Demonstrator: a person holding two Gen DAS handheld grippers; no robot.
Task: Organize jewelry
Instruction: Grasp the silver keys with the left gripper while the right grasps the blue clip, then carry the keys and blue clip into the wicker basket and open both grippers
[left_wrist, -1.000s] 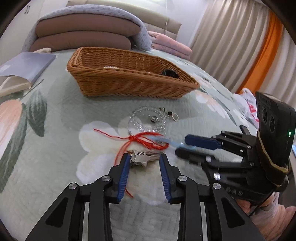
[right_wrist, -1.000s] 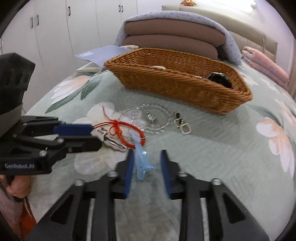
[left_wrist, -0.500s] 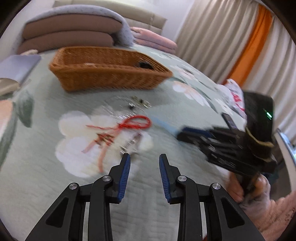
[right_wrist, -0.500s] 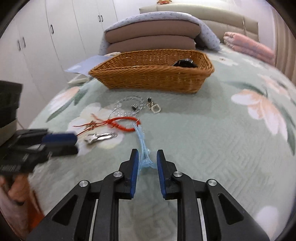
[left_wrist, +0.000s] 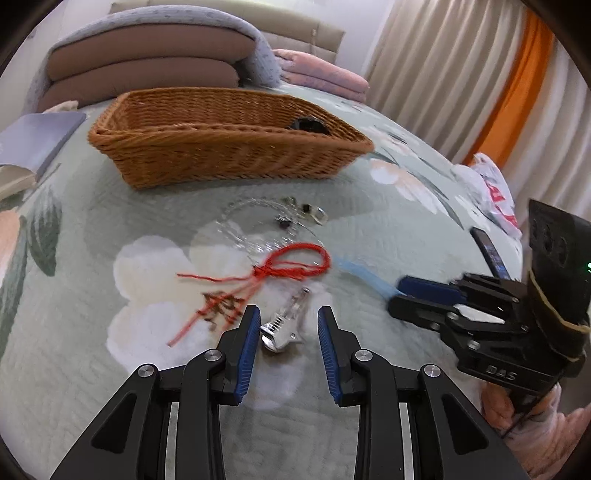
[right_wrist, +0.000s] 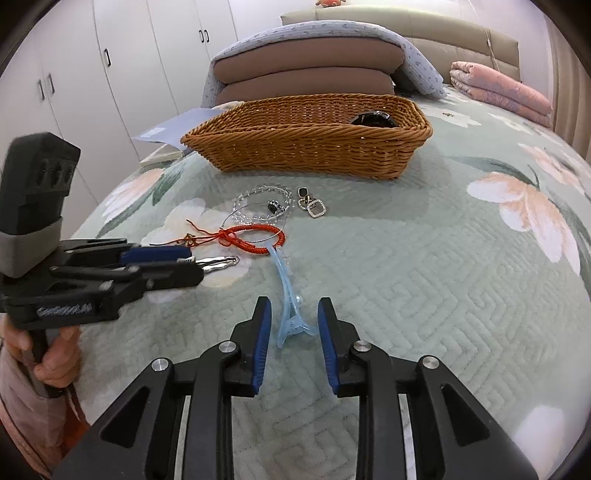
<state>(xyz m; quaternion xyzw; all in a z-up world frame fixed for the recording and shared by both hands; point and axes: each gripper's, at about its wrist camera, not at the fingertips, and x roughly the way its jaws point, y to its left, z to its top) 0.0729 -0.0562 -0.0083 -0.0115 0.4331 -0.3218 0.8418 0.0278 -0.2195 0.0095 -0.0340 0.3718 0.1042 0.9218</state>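
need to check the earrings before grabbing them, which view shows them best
The right wrist view: the earrings lie sharp on the bedspread, their square frames clear, just before the basket. The left wrist view shows them blurred by motion.

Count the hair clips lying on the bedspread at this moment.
2. The silver hair clip lies between the left gripper jaws; the blue hair clip lies between the right gripper jaws, its tip at the red bracelet. The basket interior is partly hidden.

"DAS" on right gripper body; rest illegible
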